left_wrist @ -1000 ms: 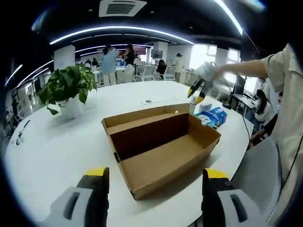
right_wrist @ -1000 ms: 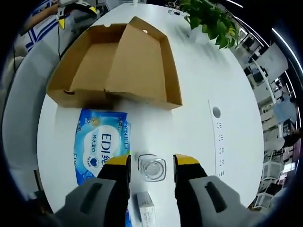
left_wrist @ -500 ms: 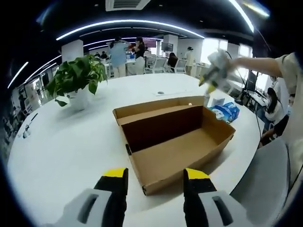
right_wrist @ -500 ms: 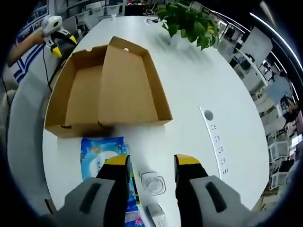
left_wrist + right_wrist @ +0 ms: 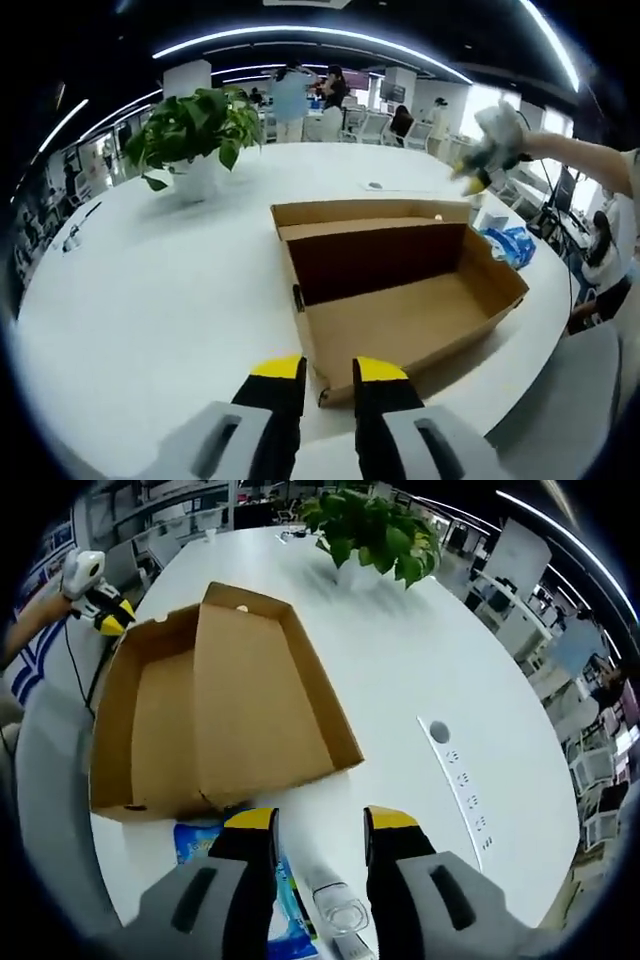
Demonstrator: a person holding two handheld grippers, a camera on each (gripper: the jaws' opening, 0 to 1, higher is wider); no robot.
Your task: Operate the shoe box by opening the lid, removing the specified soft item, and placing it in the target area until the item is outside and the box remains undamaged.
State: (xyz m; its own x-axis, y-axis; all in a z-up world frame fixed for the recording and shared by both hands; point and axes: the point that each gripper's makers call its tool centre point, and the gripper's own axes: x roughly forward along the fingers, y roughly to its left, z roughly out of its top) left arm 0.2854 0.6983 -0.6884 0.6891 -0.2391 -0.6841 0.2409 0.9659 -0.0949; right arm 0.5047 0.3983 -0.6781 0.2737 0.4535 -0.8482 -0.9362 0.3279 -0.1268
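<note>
- Over the last second, the left gripper has been closed from a wide gap to a narrow slit; nothing is held between its yellow tips, which sit at the bottom centre of the left gripper view, just in front of the near corner of the shoe box.
- The right gripper has been lifted away from the table: the blue wipes pack and the clear cup, earlier seen between and ahead of its jaws, are now low in the right gripper view, partly behind them. Its jaws are moderately apart and grip nothing.
- In the left gripper view the right gripper is seen at the upper right, raised above the far end of the box; its opening cannot be told from there.
- The box is open, its lid folded back and lying flat on the white table; the inside of the box looks bare.
- The wipes pack lies on the table just beside the far right end of the box, so the soft item is judged to be already out, and both grippers are judged to be withdrawing with the task at or near its end.
- In the left gripper view the long axis of the box runs from lower left to right, rising slightly; in the right gripper view it runs from the bottom of the frame towards the top.
- A potted plant stands well apart at the upper left.
- No tear or crushing is visible on the cardboard.
</note>
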